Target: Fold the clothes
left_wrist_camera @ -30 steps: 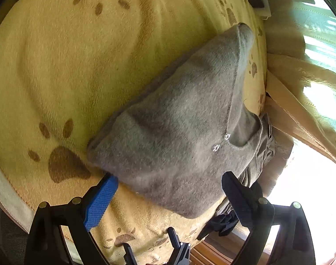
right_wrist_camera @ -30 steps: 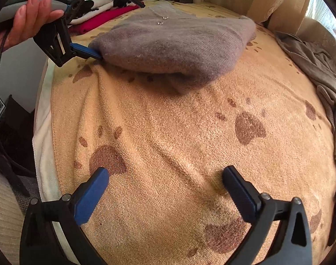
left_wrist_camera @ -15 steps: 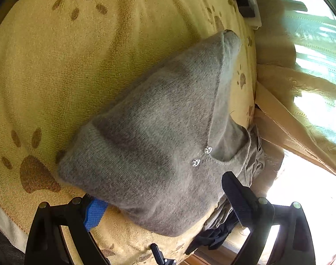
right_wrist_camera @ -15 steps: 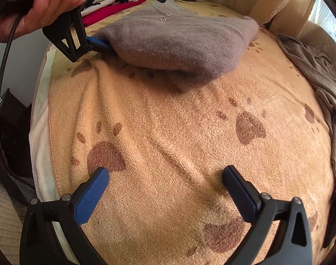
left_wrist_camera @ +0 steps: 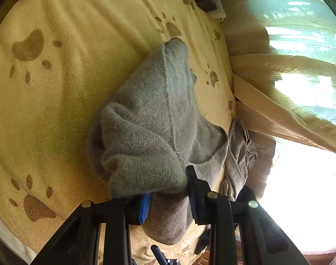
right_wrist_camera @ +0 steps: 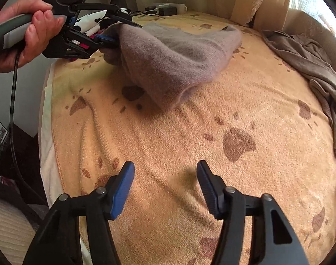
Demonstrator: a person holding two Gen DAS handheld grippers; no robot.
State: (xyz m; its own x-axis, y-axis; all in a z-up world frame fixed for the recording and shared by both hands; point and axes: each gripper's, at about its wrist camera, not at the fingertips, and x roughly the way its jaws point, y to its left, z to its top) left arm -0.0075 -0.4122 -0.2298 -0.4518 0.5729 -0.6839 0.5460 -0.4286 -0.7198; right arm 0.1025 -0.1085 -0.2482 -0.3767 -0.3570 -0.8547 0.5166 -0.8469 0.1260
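Sweater (left_wrist_camera: 150, 132) pinched in left claw (left_wrist_camera: 168, 201); right claw (right_wrist_camera: 164, 187) spread, empty.

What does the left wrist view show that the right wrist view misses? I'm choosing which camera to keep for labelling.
Only the left wrist view shows the left hand-held gripper from behind, pinching the grey sweater, and the bright window. Only the right wrist view shows the hand holding it, the open right hand-held gripper, and the black-and-white and pink clothes. Both show the sweater, paw-print blanket and brown garment.
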